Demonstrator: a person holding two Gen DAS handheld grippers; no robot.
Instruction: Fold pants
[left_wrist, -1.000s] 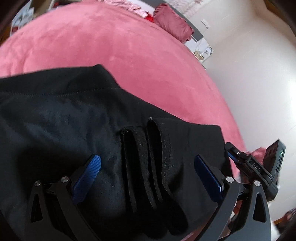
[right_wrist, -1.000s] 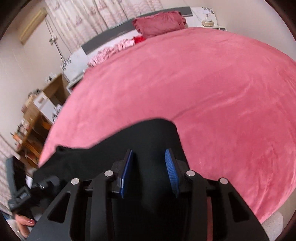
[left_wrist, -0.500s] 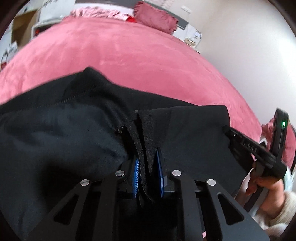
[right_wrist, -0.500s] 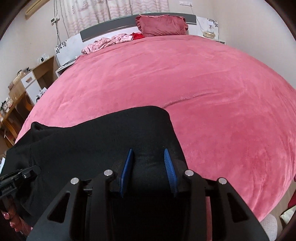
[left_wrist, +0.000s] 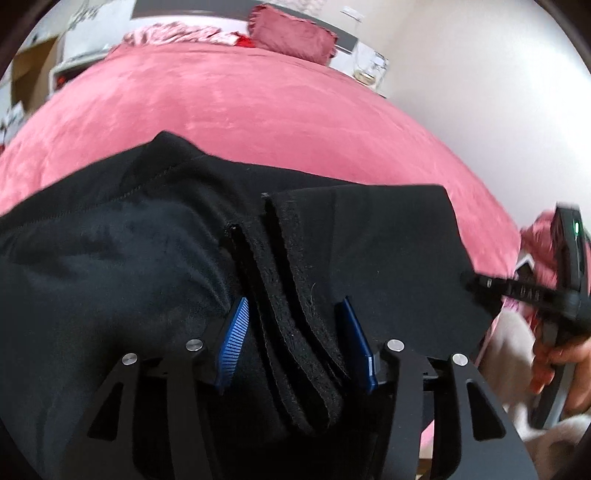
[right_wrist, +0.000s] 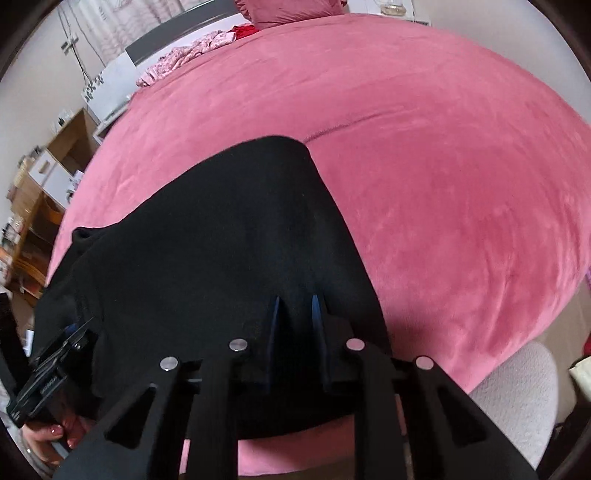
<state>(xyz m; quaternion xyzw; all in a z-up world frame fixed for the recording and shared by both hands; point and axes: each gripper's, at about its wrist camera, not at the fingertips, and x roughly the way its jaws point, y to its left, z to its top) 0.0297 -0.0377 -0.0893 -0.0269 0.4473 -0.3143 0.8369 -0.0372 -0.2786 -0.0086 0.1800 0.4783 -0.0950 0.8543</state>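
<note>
The black pants (left_wrist: 129, 266) lie on the pink bed (left_wrist: 258, 107), spread from 9 to 3 o'clock, with thick stacked waistband edges (left_wrist: 291, 306) at centre. The left tool (left_wrist: 297, 336) stands released, pads either side of those edges. The right tool (right_wrist: 295, 325) is clenched on a pants fold.

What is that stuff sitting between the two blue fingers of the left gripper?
In the left wrist view, stacked edges of the black pants run between the left gripper fingers, which stand apart around them.
</note>
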